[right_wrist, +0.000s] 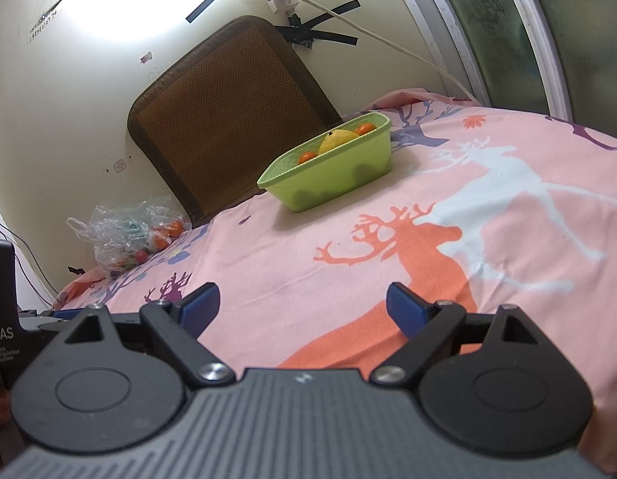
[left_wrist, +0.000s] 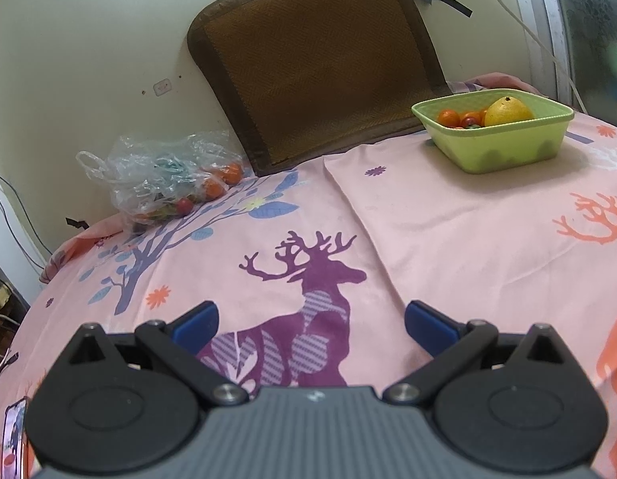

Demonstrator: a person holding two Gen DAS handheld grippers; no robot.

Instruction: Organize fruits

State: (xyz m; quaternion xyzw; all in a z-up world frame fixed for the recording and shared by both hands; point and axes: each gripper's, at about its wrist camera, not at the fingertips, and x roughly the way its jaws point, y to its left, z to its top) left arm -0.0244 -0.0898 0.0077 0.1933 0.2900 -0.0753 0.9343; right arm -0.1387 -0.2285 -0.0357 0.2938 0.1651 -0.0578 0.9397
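Pink deer-print bed sheet [left_wrist: 448,239] fills both views; the bag [left_wrist: 165,175] of fruit lies at middle left by the wall, and the green tub [left_wrist: 504,147], already holding some fruit, sits at upper right. Left gripper [left_wrist: 310,325] and right gripper [right_wrist: 302,307] both hover low over the sheet, tilted slightly downward, jaws spread and empty. The thin, crumpled bag could snag or drag with a fruit, or small round fruit could roll off across the soft sheet.

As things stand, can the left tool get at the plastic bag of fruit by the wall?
Probably yes. The left tool is open and empty, and only bare bedsheet lies between it and the plastic bag, whose small fruits sit near the side facing it. Nothing blocks the way.
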